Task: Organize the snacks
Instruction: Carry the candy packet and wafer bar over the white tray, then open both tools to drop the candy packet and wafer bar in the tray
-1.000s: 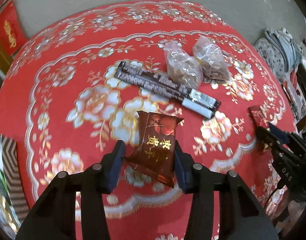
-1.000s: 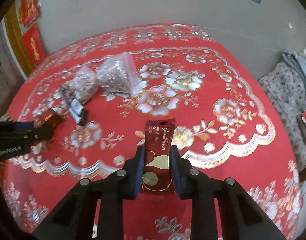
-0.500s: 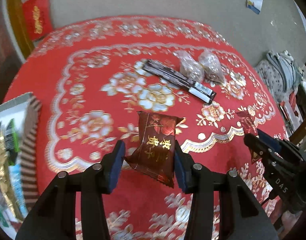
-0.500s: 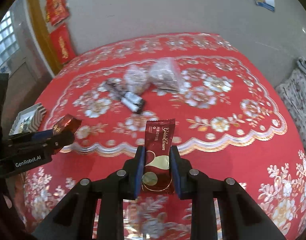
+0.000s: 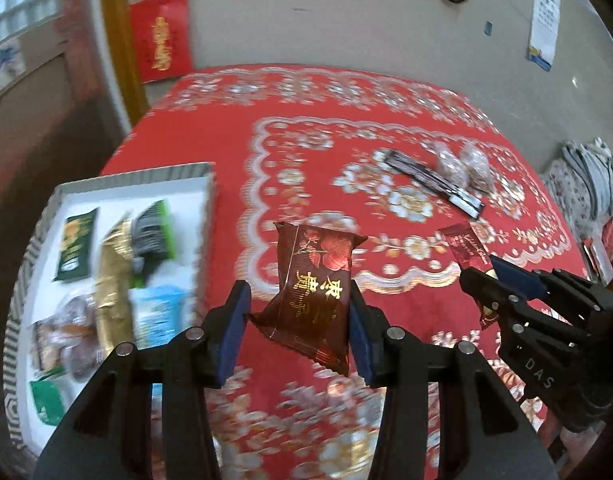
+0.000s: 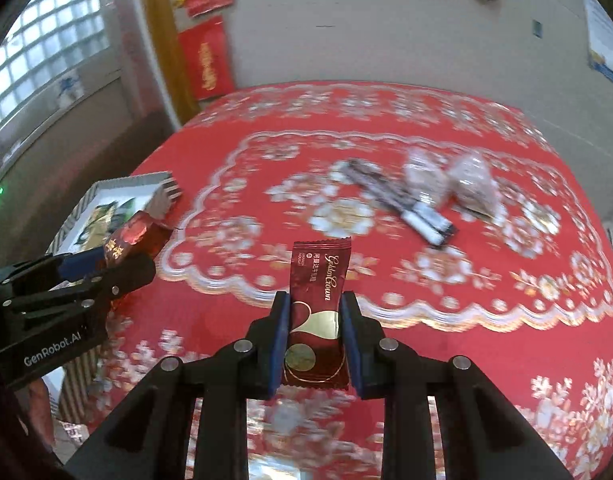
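Could slip and fall on the red tablecloth [image 5: 426, 128] short of the box if the thin shiny wrappers slide between the pads. Nearest, left gripper [image 5: 296, 330] partly open, clamped on the dark red snack pack [image 5: 312, 292]. Right gripper [image 6: 315, 338] nearly closed, pinching the slim red candy bar [image 6: 316, 304]. Near left, white box [image 5: 126, 178] with snacks inside. Far right, black packets [image 6: 398, 208] and two clear bags [image 6: 450, 180] lying on the cloth.
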Demonstrator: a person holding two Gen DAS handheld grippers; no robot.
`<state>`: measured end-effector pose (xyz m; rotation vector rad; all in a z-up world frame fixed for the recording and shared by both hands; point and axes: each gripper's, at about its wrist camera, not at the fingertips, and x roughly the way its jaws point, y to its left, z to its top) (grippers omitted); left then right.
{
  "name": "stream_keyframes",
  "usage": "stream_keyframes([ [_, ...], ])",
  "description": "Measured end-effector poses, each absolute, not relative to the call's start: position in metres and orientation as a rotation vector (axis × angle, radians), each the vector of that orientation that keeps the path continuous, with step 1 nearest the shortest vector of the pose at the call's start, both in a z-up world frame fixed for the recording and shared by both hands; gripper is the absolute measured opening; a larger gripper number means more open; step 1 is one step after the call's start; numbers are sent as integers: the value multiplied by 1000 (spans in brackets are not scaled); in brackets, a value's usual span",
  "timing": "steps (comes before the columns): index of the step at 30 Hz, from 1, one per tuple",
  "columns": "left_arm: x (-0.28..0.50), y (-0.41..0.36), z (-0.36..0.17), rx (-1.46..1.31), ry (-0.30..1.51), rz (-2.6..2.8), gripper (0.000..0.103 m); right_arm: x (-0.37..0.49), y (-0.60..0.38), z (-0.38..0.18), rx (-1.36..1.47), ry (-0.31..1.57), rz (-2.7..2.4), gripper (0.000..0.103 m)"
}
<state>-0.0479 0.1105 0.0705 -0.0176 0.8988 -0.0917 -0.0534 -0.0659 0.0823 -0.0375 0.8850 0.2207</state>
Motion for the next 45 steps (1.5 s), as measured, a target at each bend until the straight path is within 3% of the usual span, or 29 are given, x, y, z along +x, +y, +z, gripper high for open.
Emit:
stream_keyframes([
  [28, -102, 265, 54, -159, 900, 154, 45, -64, 123, 90, -254, 868, 524, 26],
  [45, -109, 288, 44, -152, 885, 216, 45, -57, 178, 51, -277, 961, 613, 26],
])
